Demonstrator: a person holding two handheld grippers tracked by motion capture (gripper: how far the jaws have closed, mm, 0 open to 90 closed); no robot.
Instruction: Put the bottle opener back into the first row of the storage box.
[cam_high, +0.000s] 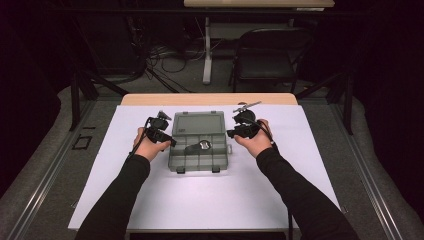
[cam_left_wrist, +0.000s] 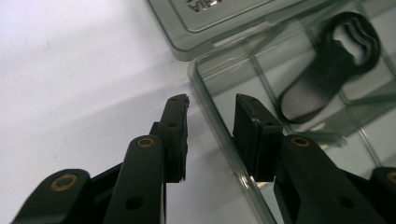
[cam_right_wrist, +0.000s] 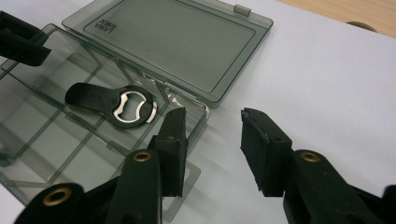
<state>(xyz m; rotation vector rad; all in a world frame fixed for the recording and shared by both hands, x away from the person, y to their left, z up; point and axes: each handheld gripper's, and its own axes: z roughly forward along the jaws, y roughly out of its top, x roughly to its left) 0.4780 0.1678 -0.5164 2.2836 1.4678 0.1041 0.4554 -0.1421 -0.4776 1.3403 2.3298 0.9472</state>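
Table (cam_high: 310, 165), covered in white, spans the centre and lower half of the high view; its wooden far edge shows just above the sheet. A dark chair (cam_high: 267, 57) stands behind it in the upper centre, half lost in shadow.

Compartment box (cam_high: 199, 150), smoky transparent plastic, sits at frame centre with its lid (cam_right_wrist: 173, 44) folded back flat on the table; the moulded lettering on the lid is too small and skewed to read. Dividers split the tray into cells; the near corner is cut off at the bottom left of the right gripper view.

Bottle opener (cam_right_wrist: 112, 105), black handle with a bright metal ring head, lies inside the tray across a divider, toward the middle row. In the left gripper view its edges blur through the clear wall.

Left gripper (cam_left_wrist: 211, 123): jaws apart, straddling the tray's left wall, one jaw outside and one inside, not clamped.

Right gripper (cam_right_wrist: 212, 135): jaws apart, empty, poised over the tray's right edge.
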